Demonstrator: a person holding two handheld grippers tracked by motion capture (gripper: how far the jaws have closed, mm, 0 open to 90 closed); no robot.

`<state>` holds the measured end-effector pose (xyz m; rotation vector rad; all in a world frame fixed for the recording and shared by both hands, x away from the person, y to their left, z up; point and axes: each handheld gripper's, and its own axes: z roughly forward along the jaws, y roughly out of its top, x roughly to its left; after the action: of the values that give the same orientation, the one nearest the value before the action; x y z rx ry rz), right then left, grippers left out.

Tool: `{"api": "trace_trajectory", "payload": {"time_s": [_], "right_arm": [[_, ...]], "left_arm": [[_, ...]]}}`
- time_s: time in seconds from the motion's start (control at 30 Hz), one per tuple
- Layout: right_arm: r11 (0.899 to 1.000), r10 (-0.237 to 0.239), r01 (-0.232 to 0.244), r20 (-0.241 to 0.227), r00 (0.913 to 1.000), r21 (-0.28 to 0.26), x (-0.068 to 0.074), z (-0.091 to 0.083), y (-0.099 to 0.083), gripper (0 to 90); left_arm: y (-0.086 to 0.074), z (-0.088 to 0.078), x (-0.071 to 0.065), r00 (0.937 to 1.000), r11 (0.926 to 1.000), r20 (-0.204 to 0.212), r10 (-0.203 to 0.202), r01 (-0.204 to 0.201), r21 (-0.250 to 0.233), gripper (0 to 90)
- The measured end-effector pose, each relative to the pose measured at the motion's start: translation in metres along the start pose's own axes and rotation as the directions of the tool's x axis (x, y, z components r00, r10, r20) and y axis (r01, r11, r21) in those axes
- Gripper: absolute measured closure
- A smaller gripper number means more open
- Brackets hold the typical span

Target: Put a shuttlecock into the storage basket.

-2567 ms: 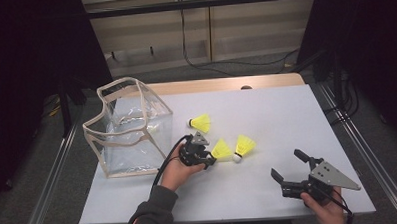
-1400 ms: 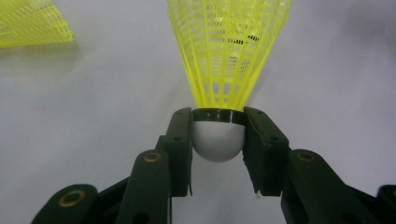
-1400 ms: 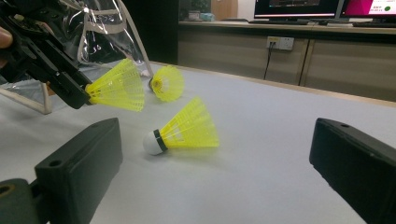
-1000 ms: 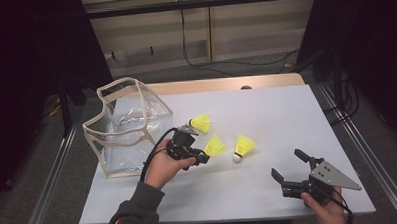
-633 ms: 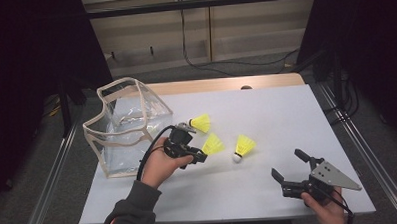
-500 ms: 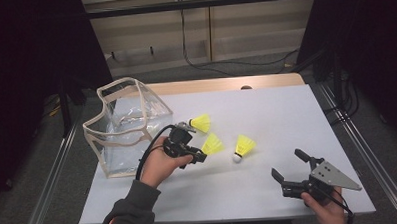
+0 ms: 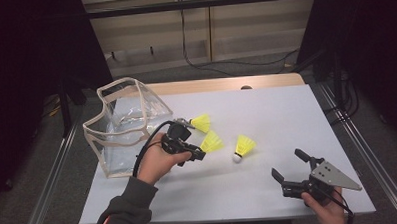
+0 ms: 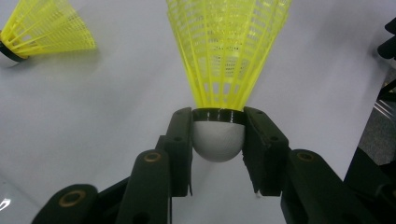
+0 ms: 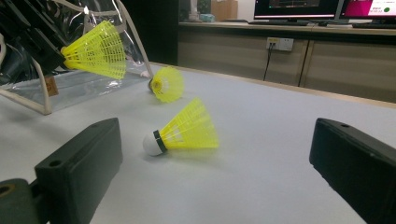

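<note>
My right tongs [image 7: 289,175] rest near the front right corner of the table [image 7: 286,109], jaws spread wide with nothing between them, pointing toward the loose shuttlecock [image 7: 243,146] that lies on its side near the middle of the table. Farther in, toward the left side, my left tongs [image 7: 190,151] are pinching the held shuttlecock [image 8: 219,70] by its white cork, the pads pressed on either side just under the black band, with the yellow skirt sticking out ahead of the jaws. Beyond that, a third shuttlecock [image 7: 201,123] lies just beside the clear bag [image 7: 118,126], which stands open near the table's left edge. What worries me is the grip: the cork is round and smooth and only its sides are caught, so I judge a quick swing toward the bag could let it roll out of the pads. The bag's rim also looks soft and tilted, so the skirt might snag on it, or a nudge could push the bag toward the left edge. Compared with a couple of seconds ago, my left hand has carried the held shuttlecock away from the loose one and closer to the bag, while my right tongs have stayed put.
</note>
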<state>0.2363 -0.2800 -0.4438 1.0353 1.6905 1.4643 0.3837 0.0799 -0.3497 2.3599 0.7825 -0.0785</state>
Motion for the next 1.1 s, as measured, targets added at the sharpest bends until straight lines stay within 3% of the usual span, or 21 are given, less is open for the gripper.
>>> {"api": "trace_trajectory", "payload": {"time_s": [1.1], "right_arm": [[1.0, 0.001, -0.001, 0.001, 1.0, -0.001, 0.0, 0.001, 0.0, 2.2]], "left_arm": [[0.015, -0.031, -0.001, 0.9999, 0.9998, 0.009, -0.012, 0.012, -0.017, 64.8]]}}
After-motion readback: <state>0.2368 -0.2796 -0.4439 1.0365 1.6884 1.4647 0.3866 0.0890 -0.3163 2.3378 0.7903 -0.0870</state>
